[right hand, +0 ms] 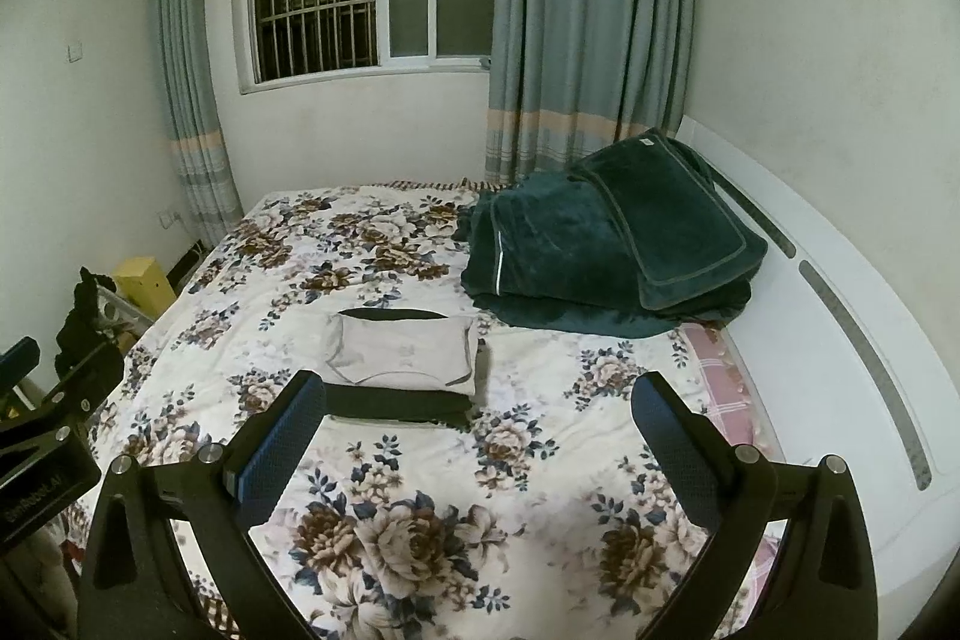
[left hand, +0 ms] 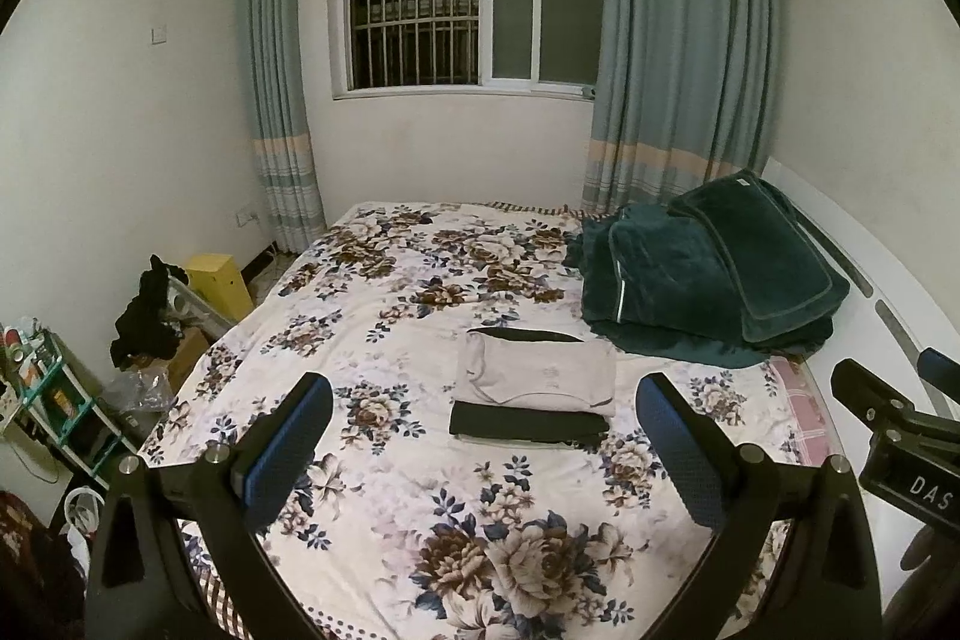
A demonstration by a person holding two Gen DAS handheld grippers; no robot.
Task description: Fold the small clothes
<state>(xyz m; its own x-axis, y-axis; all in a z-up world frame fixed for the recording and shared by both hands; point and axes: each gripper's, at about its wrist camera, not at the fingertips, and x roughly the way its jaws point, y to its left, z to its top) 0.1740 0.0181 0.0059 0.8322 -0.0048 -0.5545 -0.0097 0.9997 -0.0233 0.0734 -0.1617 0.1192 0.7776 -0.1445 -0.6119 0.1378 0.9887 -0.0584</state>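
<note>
A folded light grey garment [left hand: 537,370] lies on top of a folded black garment [left hand: 528,424] in a small stack on the floral bedspread [left hand: 420,520]. The stack also shows in the right wrist view, grey garment [right hand: 402,352] over black garment [right hand: 396,403]. My left gripper [left hand: 483,400] is open and empty, held above the bed in front of the stack. My right gripper [right hand: 477,400] is open and empty, to the right of the stack. Neither touches the clothes. Part of the right gripper shows at the left wrist view's right edge [left hand: 900,424].
A pile of dark green blankets [left hand: 714,268] sits at the bed's far right by the white headboard [right hand: 840,280]. Left of the bed are a yellow box [left hand: 219,280], dark clothes [left hand: 147,316] and a cluttered shelf [left hand: 54,400]. A window and curtains are behind.
</note>
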